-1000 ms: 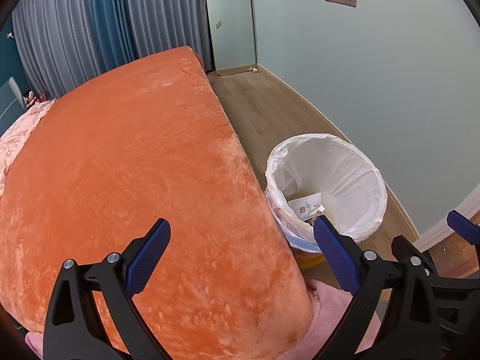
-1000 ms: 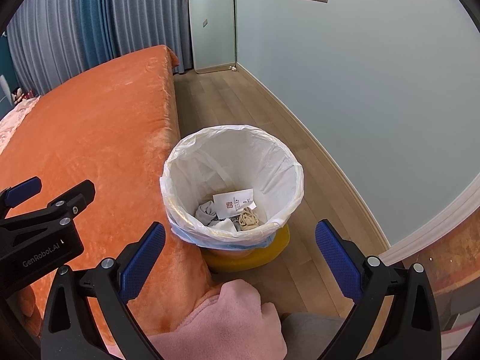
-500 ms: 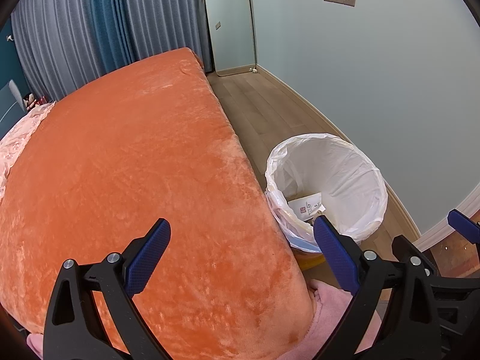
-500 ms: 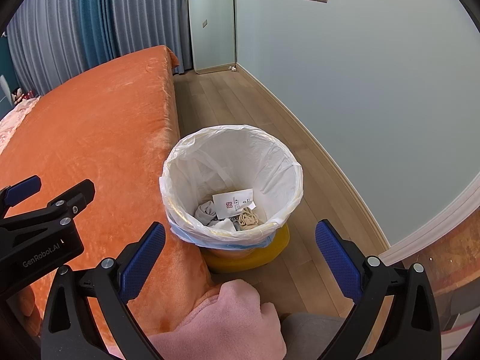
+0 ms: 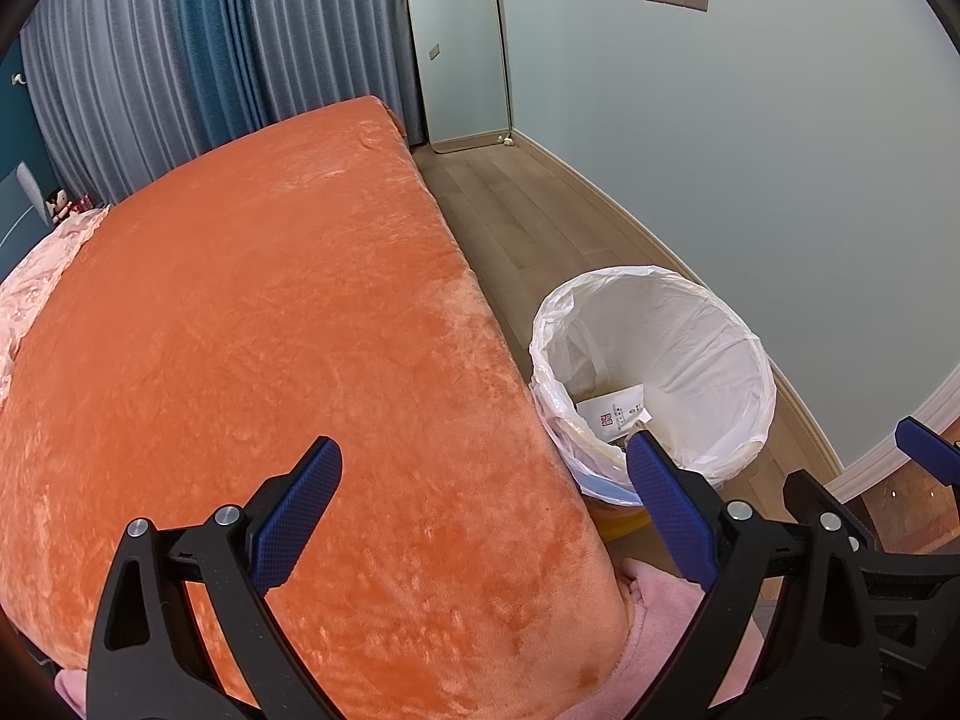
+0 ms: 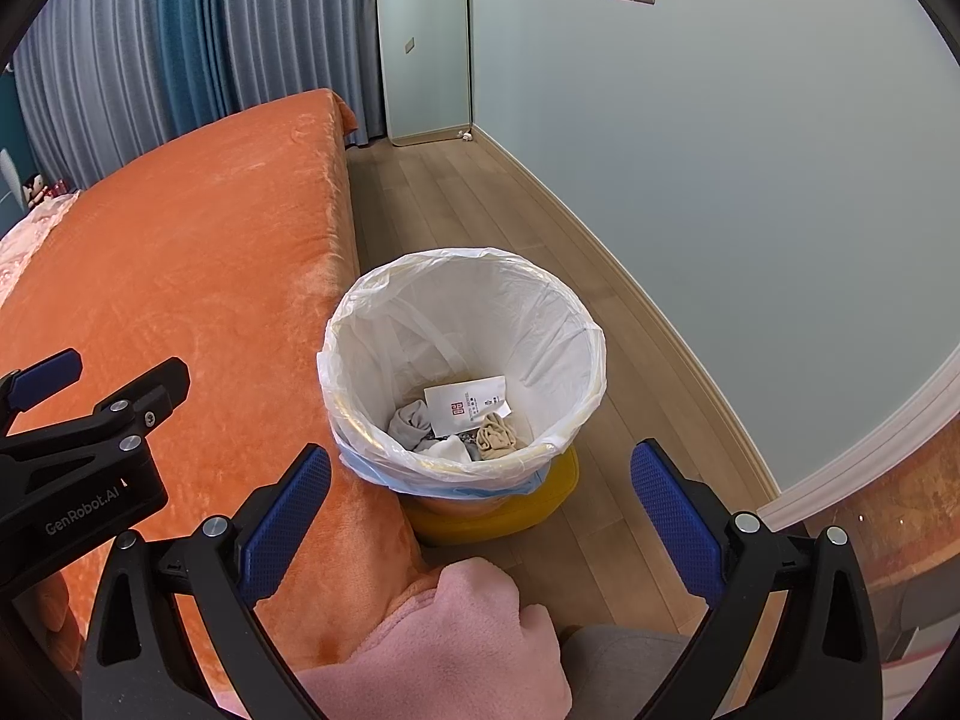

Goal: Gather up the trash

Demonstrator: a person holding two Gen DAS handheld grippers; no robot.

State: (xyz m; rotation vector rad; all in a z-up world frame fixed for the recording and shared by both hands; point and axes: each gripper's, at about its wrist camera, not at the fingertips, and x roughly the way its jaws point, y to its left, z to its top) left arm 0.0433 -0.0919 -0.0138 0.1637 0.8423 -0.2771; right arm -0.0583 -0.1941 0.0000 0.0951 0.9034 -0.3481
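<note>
Trash [image 6: 465, 420] lies inside the lined bin [image 6: 576, 324] beside the bed [image 6: 180, 240]; its white packet's print is unreadable. We read "GenRobot.AI" on our left tongs [image 5: 480, 498]. Both left and right tongs [image 6: 480, 498] gape empty.

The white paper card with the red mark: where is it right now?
In the right wrist view the white paper card lies inside the lined trash bin, on top of the crumpled trash at its bottom, on the floor beside the orange bed.

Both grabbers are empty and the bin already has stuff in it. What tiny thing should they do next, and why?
Probably turn to look for more trash. The left gripper and right gripper are open and empty, the orange bed shows no litter, and the trash bin already holds a paper packet.
</note>
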